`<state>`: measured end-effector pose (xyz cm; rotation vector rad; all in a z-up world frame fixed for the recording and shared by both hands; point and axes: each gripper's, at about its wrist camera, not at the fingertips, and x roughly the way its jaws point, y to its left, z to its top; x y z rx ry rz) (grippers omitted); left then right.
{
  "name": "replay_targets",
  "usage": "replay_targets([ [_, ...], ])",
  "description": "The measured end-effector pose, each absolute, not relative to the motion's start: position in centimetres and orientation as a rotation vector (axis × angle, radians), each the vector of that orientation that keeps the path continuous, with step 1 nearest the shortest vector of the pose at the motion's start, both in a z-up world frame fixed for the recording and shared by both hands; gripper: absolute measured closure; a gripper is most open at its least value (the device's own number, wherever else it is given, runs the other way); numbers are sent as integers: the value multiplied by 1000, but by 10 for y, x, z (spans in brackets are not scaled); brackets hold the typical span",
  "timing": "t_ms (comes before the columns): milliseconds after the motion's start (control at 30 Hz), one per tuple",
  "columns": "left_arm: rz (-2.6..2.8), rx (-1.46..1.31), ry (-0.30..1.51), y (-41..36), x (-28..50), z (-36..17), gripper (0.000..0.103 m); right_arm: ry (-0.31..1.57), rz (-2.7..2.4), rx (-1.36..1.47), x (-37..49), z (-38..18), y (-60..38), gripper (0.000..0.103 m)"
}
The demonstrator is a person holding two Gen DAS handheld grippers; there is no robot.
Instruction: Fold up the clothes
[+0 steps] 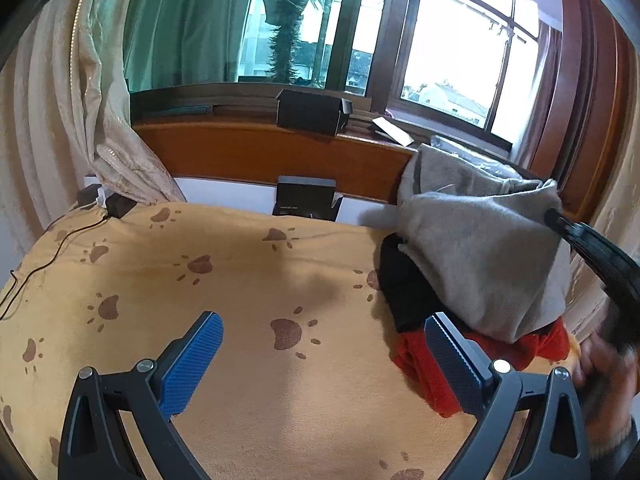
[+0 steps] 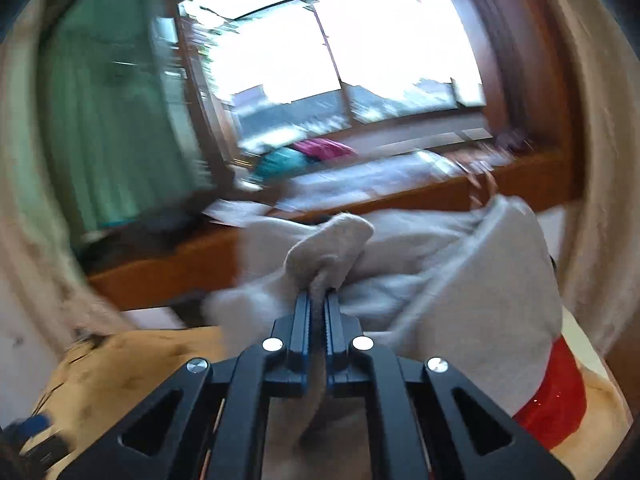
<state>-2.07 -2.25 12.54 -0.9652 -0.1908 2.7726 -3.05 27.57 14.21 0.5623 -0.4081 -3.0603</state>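
The right tongs are clamped tight on a fold of the grey garment, holding it lifted above the red cloth and black cloth piled at the right side of the blanket. The left tongs stand wide apart with nothing between their blue pads, hovering over bare paw-print blanket just left of the pile. The right wrist view is blurred

I see a matt, fuzzy grey garment, a soft plush blanket, glossy wood sill, and ribbed blue rubbery pads on matt black plastic.
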Motion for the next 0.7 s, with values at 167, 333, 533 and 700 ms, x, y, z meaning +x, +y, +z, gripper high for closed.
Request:
replay_targets([
  [167,2789,-886,-244,-39,-11,145,0,-176,-2879,516,40,150,203,96],
  [333,2826,-818,-326,-65,-1,163,0,-41,-2741,683,91,108,153,96],
  [533,2848,-834,-325,-78,-6,163,0,18,-2686,909,119,52,146,76],
  [700,2867,-847,-324,-89,-11,164,0,-65,-2854,816,118,69,171,0],
])
